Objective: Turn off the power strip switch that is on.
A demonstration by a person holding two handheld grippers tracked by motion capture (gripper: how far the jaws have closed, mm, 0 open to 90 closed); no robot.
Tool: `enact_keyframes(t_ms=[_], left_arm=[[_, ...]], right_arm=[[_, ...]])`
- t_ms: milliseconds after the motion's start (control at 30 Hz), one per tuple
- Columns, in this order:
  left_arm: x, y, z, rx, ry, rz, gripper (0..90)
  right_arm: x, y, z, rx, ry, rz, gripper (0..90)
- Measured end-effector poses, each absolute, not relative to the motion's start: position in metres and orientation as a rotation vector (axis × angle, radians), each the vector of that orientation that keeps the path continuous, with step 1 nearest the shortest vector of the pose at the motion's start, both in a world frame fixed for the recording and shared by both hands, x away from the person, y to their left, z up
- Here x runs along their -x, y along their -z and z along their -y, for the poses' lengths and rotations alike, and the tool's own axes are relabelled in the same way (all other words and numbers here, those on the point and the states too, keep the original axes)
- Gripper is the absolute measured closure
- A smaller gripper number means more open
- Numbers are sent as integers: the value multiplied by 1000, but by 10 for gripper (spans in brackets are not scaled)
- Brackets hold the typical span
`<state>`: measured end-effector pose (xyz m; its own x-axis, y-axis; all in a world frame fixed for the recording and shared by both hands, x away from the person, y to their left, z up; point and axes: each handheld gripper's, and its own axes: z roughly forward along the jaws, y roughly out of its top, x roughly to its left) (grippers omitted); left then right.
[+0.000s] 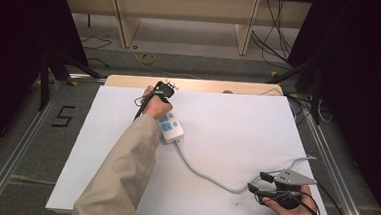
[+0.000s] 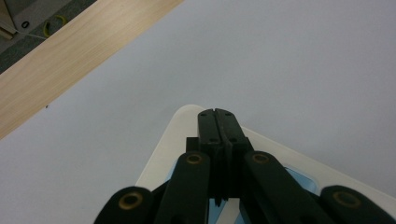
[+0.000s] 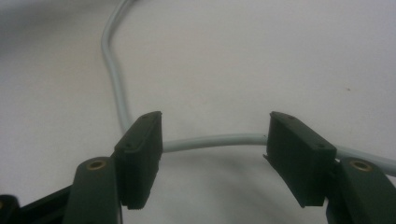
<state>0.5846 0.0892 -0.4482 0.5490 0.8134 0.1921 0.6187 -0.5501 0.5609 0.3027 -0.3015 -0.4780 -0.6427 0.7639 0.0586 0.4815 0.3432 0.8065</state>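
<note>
A white power strip [image 1: 172, 129] with blue sockets lies left of centre on the white table sheet [image 1: 238, 120]. Its grey cable [image 1: 204, 176] curves toward the front right. My left gripper [image 1: 163, 93] is held over the strip's far end. In the left gripper view its jaws [image 2: 216, 114] are shut together above the strip's rounded end [image 2: 161, 154], with nothing visible between them. At the front right, my right gripper [image 1: 256, 184] stands open. The cable [image 3: 212, 141] runs across the gap between the jaws of the right gripper [image 3: 215, 133], untouched by either jaw.
A wooden table edge [image 1: 195, 84] [image 2: 70, 51] shows beyond the sheet's far side. Metal rails run along both sides of the table. On the floor are a yellow ring [image 1: 148, 59], loose black cables and a "5" mark [image 1: 63, 116].
</note>
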Motion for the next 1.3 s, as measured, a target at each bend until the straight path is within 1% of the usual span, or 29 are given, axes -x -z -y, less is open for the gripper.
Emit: enact_keyframes(t_ms=[300, 533, 1300], left_arm=[[-585, 448, -88, -2363, -618, -1165, 900], [-585, 448, -90, -2355, -599, -1177, 900], [-582, 449, -85, -2355, -630, -1190, 900]], right_arm=[[-303, 478, 301, -1103, -1196, -2285, 367], [-303, 478, 301, -1100, -1197, -2284, 367], [-303, 478, 302, -1099, -1196, -2280, 368]])
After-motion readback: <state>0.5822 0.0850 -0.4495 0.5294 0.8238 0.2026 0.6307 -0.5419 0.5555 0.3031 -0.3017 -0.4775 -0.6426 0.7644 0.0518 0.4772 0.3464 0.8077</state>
